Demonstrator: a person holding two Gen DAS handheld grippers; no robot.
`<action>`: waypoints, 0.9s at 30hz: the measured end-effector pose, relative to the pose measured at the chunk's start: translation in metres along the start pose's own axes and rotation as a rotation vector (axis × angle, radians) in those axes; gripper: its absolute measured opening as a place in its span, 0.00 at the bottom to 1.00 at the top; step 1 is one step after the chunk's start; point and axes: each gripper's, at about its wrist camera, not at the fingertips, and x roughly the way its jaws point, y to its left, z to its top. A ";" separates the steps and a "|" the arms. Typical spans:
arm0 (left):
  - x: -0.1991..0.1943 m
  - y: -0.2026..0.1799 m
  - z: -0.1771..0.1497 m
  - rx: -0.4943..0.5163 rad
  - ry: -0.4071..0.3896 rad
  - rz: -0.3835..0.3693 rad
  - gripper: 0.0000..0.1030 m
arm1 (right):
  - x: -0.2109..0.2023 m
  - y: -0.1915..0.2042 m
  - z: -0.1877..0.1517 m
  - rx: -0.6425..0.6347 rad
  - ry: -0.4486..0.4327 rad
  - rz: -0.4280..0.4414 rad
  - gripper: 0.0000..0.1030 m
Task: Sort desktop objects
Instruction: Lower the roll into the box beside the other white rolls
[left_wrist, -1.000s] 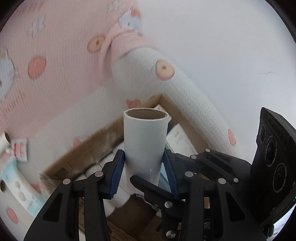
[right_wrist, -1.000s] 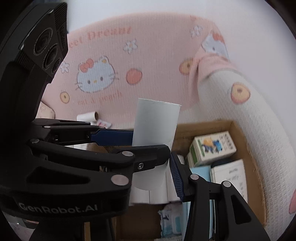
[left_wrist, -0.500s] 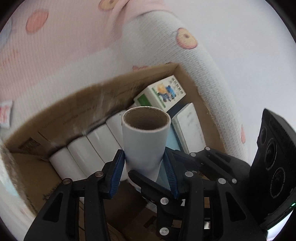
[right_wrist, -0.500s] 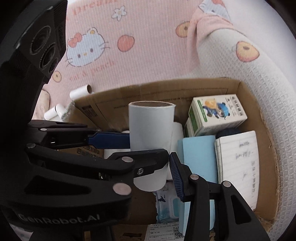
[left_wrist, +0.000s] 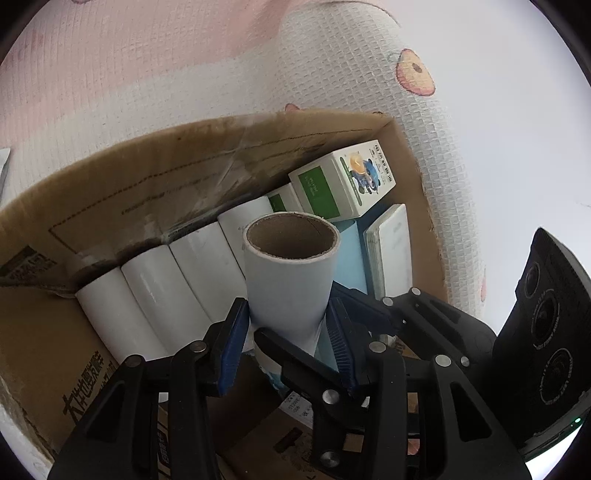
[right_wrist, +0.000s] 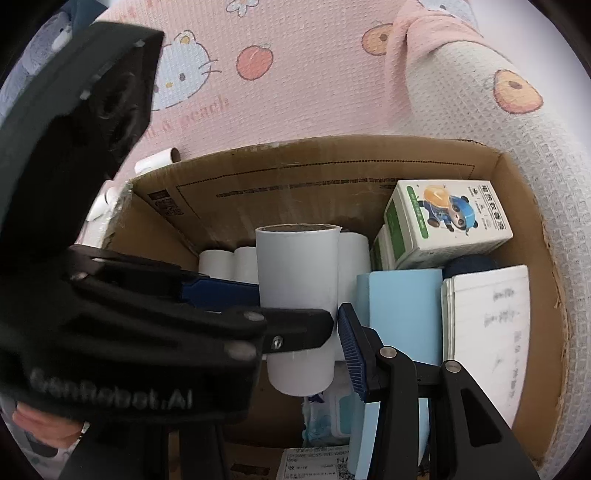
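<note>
Over the cardboard box | both my left gripper and right gripper clamp one white roll | four rolls lying inside | two green-white cartons | one notebook

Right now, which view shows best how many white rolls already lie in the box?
The left wrist view: four rolls lie side by side along the cardboard box wall. In the right wrist view the held roll hides most of them.

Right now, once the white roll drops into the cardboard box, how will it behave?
The white roll is probably light: its cardboard core shows hollow. Being round and smooth, it may roll unless it settles beside the other rolls lying in a row. The left gripper holds it without visible denting, so it seems fairly stiff.
</note>
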 end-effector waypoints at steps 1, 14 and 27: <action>0.000 0.000 0.001 -0.003 -0.002 0.005 0.46 | 0.001 0.000 0.000 -0.002 0.004 0.002 0.39; -0.011 0.000 0.002 0.005 -0.069 0.125 0.46 | 0.014 -0.007 0.001 0.001 0.053 0.012 0.39; -0.002 0.003 0.011 0.027 -0.022 0.163 0.23 | 0.030 0.006 0.007 -0.003 0.080 0.005 0.38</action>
